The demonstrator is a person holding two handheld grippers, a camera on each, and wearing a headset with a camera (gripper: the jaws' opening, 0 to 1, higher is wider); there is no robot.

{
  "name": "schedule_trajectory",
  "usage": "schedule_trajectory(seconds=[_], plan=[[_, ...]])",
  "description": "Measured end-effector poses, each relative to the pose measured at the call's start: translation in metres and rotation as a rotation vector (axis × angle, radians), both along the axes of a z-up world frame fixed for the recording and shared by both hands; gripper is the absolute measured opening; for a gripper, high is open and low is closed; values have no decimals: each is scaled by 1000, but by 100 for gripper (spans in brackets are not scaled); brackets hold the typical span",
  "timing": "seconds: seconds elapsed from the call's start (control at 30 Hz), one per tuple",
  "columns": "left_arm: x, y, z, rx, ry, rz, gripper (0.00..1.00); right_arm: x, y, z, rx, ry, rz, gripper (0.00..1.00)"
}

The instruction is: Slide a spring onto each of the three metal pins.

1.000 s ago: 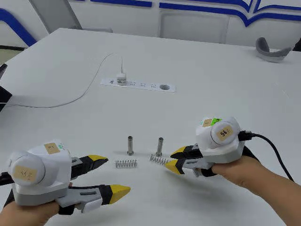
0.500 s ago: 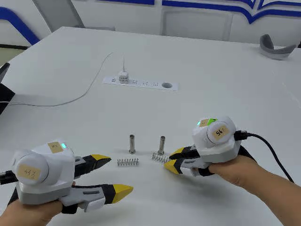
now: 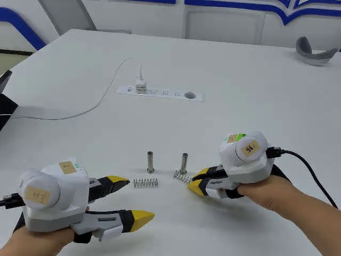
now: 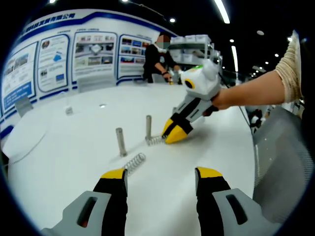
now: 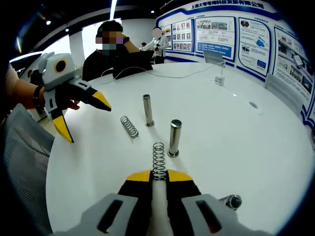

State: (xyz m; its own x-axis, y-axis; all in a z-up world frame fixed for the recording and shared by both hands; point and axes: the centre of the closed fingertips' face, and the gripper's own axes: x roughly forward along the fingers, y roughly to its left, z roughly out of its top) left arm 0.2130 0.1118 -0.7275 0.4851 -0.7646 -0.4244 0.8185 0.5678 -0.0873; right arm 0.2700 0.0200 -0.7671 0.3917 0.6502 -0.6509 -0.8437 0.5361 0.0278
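The right gripper (image 5: 158, 176) has its yellow-tipped black jaws pinched on one end of a thin coiled steel spring (image 5: 158, 158). The spring's free end lies just beside the base of the nearer polished cylindrical metal pin (image 5: 173, 137), low in the centre of the right gripper view. A second smooth pin (image 3: 151, 161) stands upright to its left. Another wire spring (image 3: 145, 183) lies loose on the matte white table (image 3: 224, 80). The left gripper (image 3: 136, 200), at lower left, gapes wide and holds nothing.

Glossy metal pin (image 5: 174, 138), seemingly matt table (image 5: 270, 147)

Head view looks down; opposed gripper views share the pins (image 3: 184, 162).
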Motion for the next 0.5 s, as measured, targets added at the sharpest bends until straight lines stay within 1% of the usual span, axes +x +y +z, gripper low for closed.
schedule_trajectory(seconds=[0.1, 0.23, 0.43, 0.5], plan=[[-2, -3, -1, 0, 3, -13, 56, -4, 0, 2, -3, 3, 10, 12], [-5, -10, -2, 4, 4, -35, 55, -11, -2, 6, -14, -4, 28, 11], [-6, -22, 1, 5, -4, -73, 54, -24, -4, 16, -29, -13, 72, 11], [-6, -25, 2, 5, -6, -84, 54, -26, -6, 19, -34, -19, 79, 11]])
